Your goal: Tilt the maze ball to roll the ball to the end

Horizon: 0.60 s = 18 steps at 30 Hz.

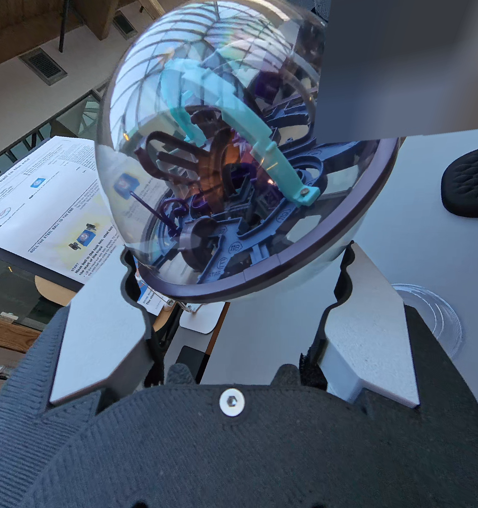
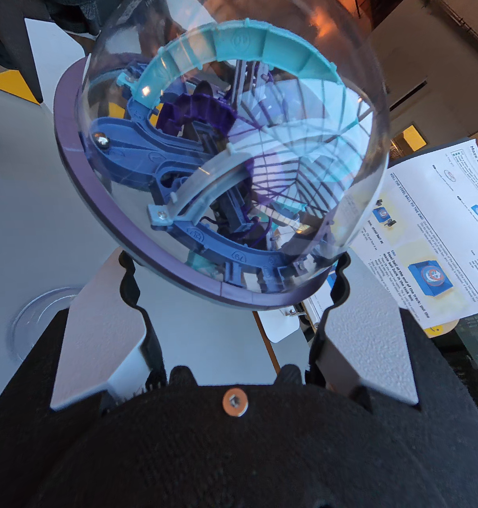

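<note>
The maze ball (image 1: 204, 132) is a clear sphere with a dark purple rim and blue, teal and purple tracks inside. It is held up above the table and tilted. My left gripper (image 1: 237, 264) is shut on its lower part, one finger on each side. My right gripper (image 2: 233, 264) is shut on it from the opposite side, and the sphere fills the right wrist view (image 2: 259, 154). The small steel ball (image 2: 101, 140) sits on a blue track close to the rim at the left. The left wrist view does not show the steel ball.
A printed instruction sheet (image 1: 40, 209) lies on a board beyond the ball, and it also shows in the right wrist view (image 2: 438, 233). A clear round stand (image 1: 430, 316) rests on the grey table (image 1: 424, 242). A black pad (image 1: 468, 181) lies at the right.
</note>
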### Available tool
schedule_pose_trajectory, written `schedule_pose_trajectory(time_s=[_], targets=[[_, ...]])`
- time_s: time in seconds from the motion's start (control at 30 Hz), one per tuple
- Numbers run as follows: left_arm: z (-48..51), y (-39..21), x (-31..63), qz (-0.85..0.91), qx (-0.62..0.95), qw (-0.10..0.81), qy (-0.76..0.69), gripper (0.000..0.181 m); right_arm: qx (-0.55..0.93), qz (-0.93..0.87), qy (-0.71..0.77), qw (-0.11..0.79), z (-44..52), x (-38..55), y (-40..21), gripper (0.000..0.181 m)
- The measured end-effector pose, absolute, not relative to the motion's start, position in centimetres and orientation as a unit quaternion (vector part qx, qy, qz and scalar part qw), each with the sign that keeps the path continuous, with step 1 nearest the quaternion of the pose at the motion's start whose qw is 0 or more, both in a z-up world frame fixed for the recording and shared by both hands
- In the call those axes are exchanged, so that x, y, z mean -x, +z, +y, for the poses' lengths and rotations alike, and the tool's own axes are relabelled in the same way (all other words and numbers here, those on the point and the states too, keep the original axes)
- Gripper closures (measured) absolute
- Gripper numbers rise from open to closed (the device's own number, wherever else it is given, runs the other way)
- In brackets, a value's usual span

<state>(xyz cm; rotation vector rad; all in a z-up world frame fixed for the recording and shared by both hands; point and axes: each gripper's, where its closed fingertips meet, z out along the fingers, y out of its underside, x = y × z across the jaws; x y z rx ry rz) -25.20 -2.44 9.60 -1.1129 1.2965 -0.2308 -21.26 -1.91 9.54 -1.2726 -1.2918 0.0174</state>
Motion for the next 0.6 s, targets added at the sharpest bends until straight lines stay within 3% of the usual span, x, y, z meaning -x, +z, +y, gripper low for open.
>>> schedule_pose_trajectory(time_s=[0.6], targets=[[-2.46, 9.17, 24.78, 0.562, 0.508, 0.634, -0.155, 0.037, 0.583, -0.554, 0.052, 0.592, -1.91, 21.05, 8.83, 0.037]])
